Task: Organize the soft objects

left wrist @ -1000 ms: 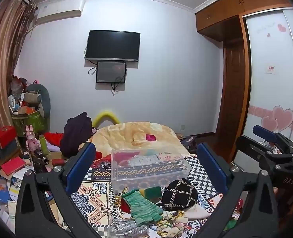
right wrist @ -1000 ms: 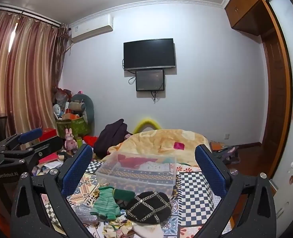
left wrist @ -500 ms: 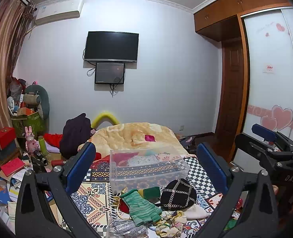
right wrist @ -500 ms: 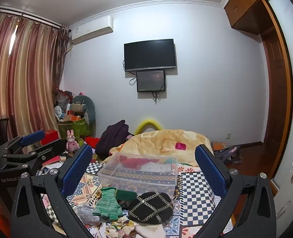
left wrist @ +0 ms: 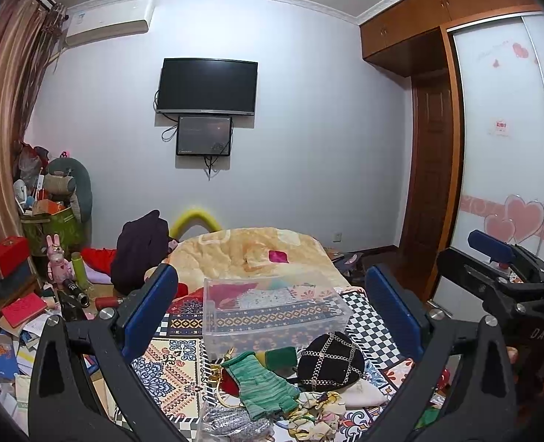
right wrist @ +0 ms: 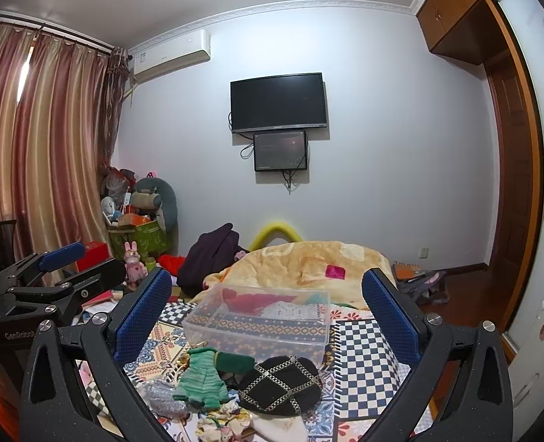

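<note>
A clear plastic box (left wrist: pixel 272 307) (right wrist: pixel 259 322) stands on a patterned bedspread. In front of it lies a pile of soft things: a green knitted glove (left wrist: pixel 261 383) (right wrist: pixel 198 377), a black hat with chain trim (left wrist: pixel 331 362) (right wrist: pixel 279 385), a silvery item (right wrist: pixel 161 397) and floral cloth (left wrist: pixel 316 414). My left gripper (left wrist: pixel 272 305) is open and empty, held above the bed and facing the box. My right gripper (right wrist: pixel 266 309) is open and empty too, beside it; each shows at the edge of the other's view.
A yellow quilt (left wrist: pixel 257 250) and a dark garment (left wrist: pixel 139 254) lie at the far end of the bed. Boxes, books and toys (left wrist: pixel 14 294) crowd the floor on the left. A wardrobe (left wrist: pixel 504 169) stands on the right.
Both views have shifted slightly; the box and soft pile sit a little lower in the frames. Nothing was grasped or moved.
</note>
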Demonstrator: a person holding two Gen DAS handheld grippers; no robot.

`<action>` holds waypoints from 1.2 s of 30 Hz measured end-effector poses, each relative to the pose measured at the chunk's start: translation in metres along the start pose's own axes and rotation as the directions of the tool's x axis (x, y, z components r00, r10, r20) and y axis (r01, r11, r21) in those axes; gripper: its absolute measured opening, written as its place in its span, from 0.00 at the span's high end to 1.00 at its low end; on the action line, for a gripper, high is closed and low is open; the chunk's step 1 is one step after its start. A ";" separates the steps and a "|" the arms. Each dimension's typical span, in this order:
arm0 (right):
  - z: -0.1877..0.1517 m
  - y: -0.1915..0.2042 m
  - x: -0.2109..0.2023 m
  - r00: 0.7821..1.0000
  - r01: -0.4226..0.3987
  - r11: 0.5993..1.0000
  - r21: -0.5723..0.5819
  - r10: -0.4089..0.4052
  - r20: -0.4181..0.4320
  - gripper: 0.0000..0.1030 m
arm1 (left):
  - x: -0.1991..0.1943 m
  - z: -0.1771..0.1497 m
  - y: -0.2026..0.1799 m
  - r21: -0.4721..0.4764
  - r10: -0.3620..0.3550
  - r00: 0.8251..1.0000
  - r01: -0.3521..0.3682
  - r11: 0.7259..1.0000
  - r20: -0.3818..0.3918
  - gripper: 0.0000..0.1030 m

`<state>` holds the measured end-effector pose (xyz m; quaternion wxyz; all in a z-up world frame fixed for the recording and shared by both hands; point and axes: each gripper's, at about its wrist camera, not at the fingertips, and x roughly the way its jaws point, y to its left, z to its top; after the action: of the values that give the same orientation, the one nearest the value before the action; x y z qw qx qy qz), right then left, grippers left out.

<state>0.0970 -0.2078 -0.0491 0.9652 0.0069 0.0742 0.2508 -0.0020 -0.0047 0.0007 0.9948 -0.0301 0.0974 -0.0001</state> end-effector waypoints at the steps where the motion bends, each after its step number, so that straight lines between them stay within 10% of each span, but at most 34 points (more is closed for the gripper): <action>1: 0.000 0.000 0.000 1.000 0.000 1.000 0.000 0.000 0.000 0.00 | 0.000 0.000 0.000 0.000 0.000 1.000 0.000 1.000 0.000 0.00; 36: 0.002 0.004 -0.003 1.000 -0.007 1.000 0.004 0.007 0.008 0.00 | -0.004 0.003 -0.004 0.006 -0.003 1.000 0.003 1.000 0.004 0.00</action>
<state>0.0926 -0.2059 -0.0461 0.9646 0.0099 0.0709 0.2540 -0.0053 -0.0083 0.0043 0.9951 -0.0274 0.0953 -0.0019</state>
